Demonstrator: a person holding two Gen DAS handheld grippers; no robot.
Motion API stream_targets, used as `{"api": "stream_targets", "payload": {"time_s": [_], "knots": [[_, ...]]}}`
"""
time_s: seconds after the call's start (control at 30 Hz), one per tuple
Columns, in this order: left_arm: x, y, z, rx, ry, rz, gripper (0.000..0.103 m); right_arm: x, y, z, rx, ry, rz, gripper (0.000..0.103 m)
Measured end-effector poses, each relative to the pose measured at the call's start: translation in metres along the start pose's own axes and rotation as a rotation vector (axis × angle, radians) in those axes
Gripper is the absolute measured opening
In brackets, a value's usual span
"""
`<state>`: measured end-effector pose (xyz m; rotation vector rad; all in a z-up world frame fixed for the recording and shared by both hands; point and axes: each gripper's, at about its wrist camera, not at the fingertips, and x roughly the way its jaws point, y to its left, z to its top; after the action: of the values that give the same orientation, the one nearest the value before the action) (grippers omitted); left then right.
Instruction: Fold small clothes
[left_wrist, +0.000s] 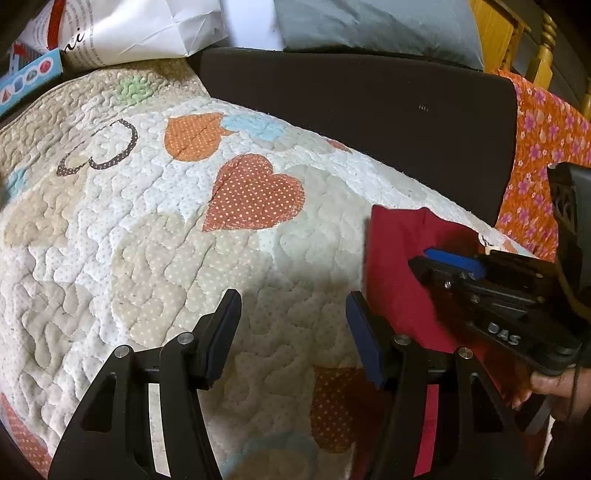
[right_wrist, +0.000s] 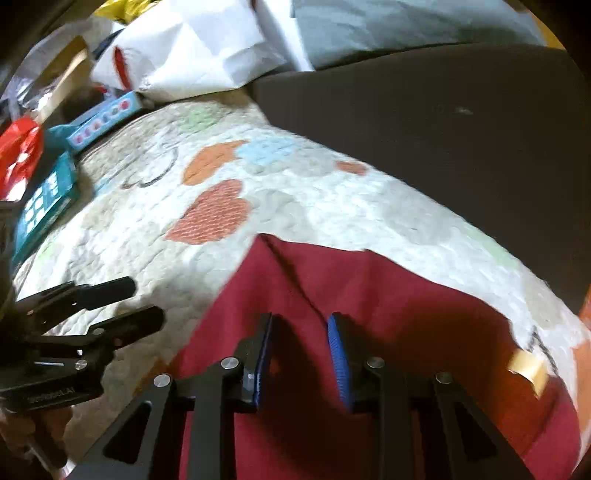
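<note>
A dark red garment (right_wrist: 369, 306) lies flat on a quilted bedspread with heart patches (left_wrist: 147, 221); it shows at the right of the left wrist view (left_wrist: 395, 266). My left gripper (left_wrist: 291, 306) is open and empty, above bare quilt just left of the garment's edge. My right gripper (right_wrist: 299, 325) is open over the garment with nothing between its pads; it also shows in the left wrist view (left_wrist: 439, 262), low over the cloth. A tan tag (right_wrist: 528, 369) sits at the garment's right edge. The left gripper appears in the right wrist view (right_wrist: 140, 302).
A dark brown cushion (left_wrist: 369, 122) lies behind the quilt. White paper bags (left_wrist: 147, 29) and a grey pillow (left_wrist: 376, 26) are at the back. Blue boxes (right_wrist: 48, 195) and a red bag (right_wrist: 18, 155) lie at the left. Orange floral fabric (left_wrist: 546, 147) is at the right.
</note>
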<state>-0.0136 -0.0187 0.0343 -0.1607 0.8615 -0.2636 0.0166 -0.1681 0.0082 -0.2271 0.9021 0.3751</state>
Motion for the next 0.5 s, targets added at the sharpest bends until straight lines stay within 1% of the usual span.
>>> {"api": "stream_targets", "payload": {"time_s": [0.03,0.07,0.13,0.2,0.27,0.33,0.37,0.43,0.47,0.5], "knots": [[-0.001,0.0,0.001,-0.002,-0.004,0.002,0.059,0.003,0.006,0.002,-0.038,0.005,-0.024,0.004],[-0.002,0.001,0.001,-0.007,-0.013,0.003,0.059,0.003,0.009,0.004,-0.057,0.001,-0.041,0.004],[-0.006,0.003,0.003,-0.02,-0.032,0.003,0.059,0.005,0.015,0.01,-0.056,-0.013,-0.051,0.003],[-0.008,0.005,0.004,-0.028,-0.049,0.002,0.059,0.006,0.017,0.018,-0.025,-0.038,-0.057,0.003],[-0.011,0.005,0.004,-0.031,-0.073,0.005,0.059,0.006,0.017,0.025,0.023,-0.065,-0.037,0.003],[-0.011,0.003,0.004,-0.026,-0.08,-0.01,0.059,0.013,0.018,0.029,0.066,-0.082,-0.039,0.003],[-0.011,0.001,0.003,-0.02,-0.079,-0.02,0.059,0.014,0.019,0.028,0.074,-0.084,-0.042,0.003],[-0.011,-0.005,0.001,0.005,-0.079,-0.041,0.059,0.009,0.015,0.023,0.109,-0.059,-0.034,0.003],[-0.012,-0.008,0.0,0.016,-0.084,-0.047,0.059,0.001,0.013,0.019,0.122,-0.055,-0.032,0.004],[-0.013,-0.012,-0.001,0.029,-0.091,-0.056,0.059,-0.013,0.01,0.013,0.133,-0.066,-0.038,0.007]]}}
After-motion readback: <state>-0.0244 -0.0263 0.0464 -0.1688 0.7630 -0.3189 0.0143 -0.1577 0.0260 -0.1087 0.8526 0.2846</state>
